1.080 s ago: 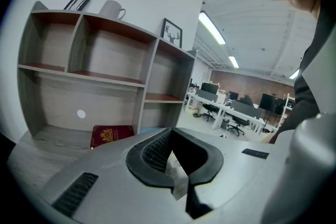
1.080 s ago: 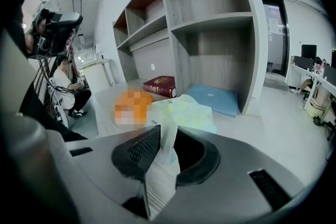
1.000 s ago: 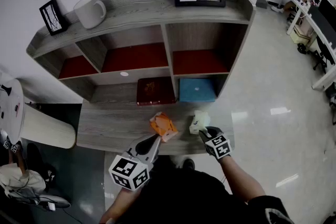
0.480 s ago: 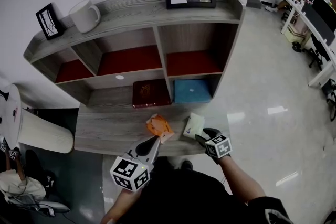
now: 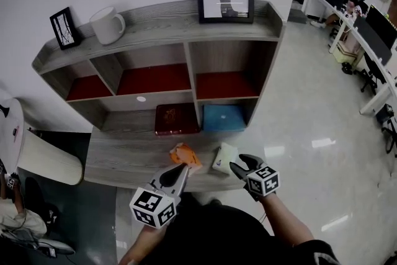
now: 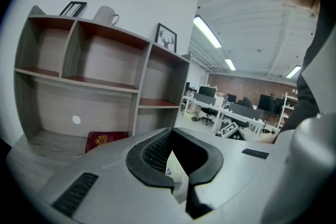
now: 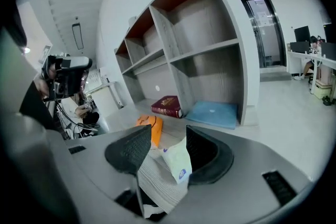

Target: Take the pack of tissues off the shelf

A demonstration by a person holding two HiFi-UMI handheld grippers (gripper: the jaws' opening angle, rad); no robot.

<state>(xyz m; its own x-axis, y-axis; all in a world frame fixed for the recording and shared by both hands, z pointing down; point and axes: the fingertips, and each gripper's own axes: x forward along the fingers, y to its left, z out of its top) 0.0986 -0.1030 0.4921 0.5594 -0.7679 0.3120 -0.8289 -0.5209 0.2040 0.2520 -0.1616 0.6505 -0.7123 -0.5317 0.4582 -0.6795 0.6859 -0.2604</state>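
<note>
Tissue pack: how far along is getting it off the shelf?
Done: the tissue pack lies on the desktop, outside the shelf. In hand: the right gripper has its fingers apart around the pack, not pressing it. Left: probably just backing that gripper away.

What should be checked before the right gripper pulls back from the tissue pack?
1. Right gripper jaws apart: ok.
2. Pads off the tissue pack: cannot tell; it sits close to one pad.
3. Tissue pack lying on the desk, outside the shelf: ok.
4. Orange packet apart from the tissue pack: ok.
5. Left gripper shut, empty, away from the tissue pack: ok.
</note>
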